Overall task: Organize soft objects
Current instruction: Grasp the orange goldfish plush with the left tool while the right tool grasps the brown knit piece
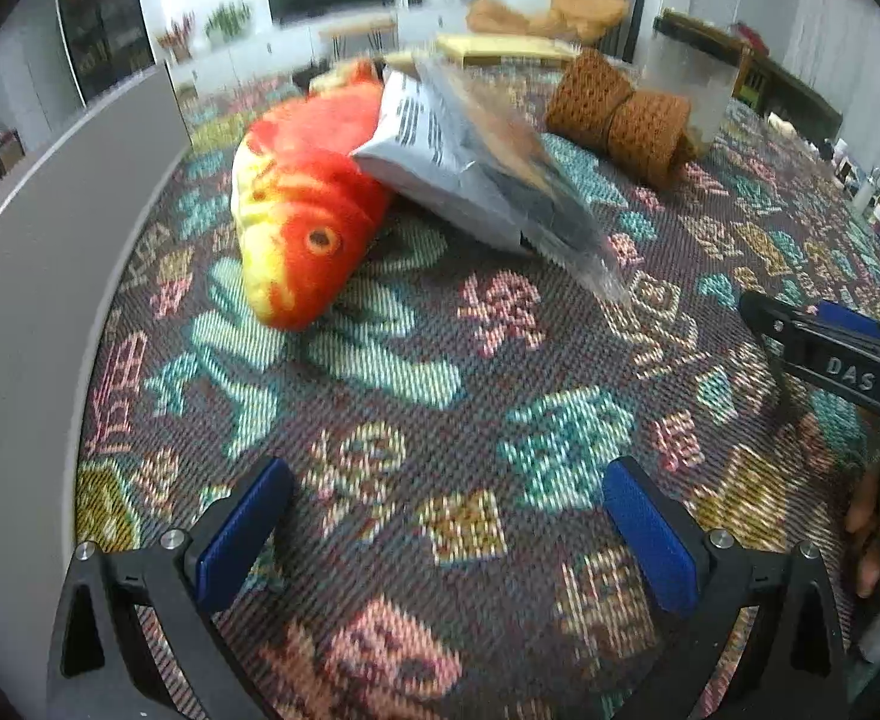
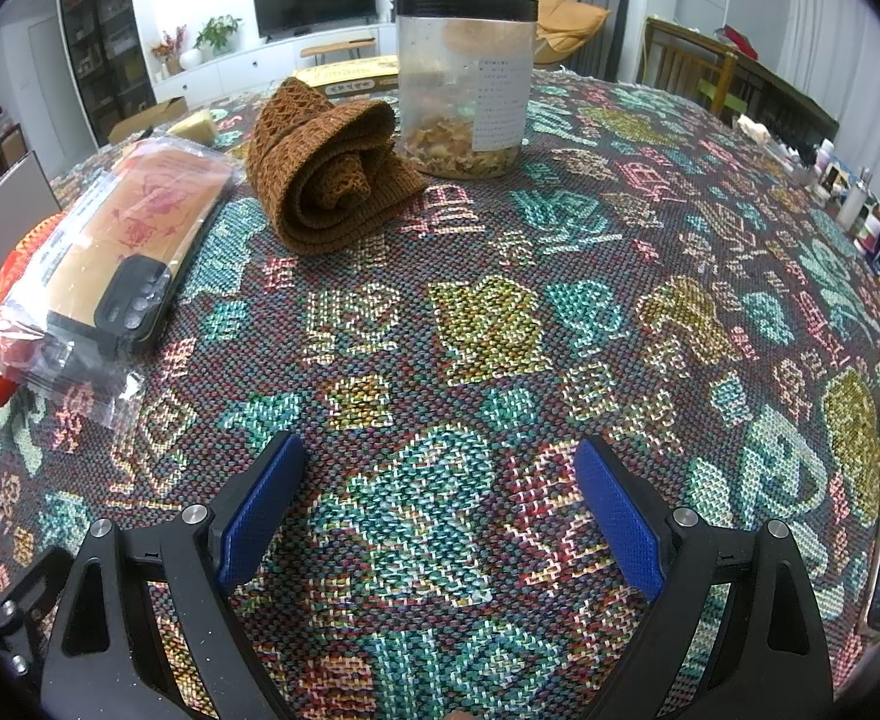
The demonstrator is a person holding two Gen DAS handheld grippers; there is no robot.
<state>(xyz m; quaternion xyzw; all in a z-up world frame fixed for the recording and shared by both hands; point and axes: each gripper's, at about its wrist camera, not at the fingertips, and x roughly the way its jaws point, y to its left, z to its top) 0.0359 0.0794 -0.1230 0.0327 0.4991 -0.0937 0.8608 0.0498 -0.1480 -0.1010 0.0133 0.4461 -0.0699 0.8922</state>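
Here both claws are hovering spread and empty: the left claw and the right claw over the patterned table. The plush fish is lying toward the left edge, a plastic packet leaning on it; the brown knit roll is sitting just beside the clear jar toward the far edge.

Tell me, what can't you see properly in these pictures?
- Plush fish: its tail end is hidden behind the plastic packet in the left wrist view; the right wrist view shows only slivers.
- Packet print: blurred in the left view.
- Jar label: too small to read in the right view.
- Brown knitted roll: its far side is hidden.
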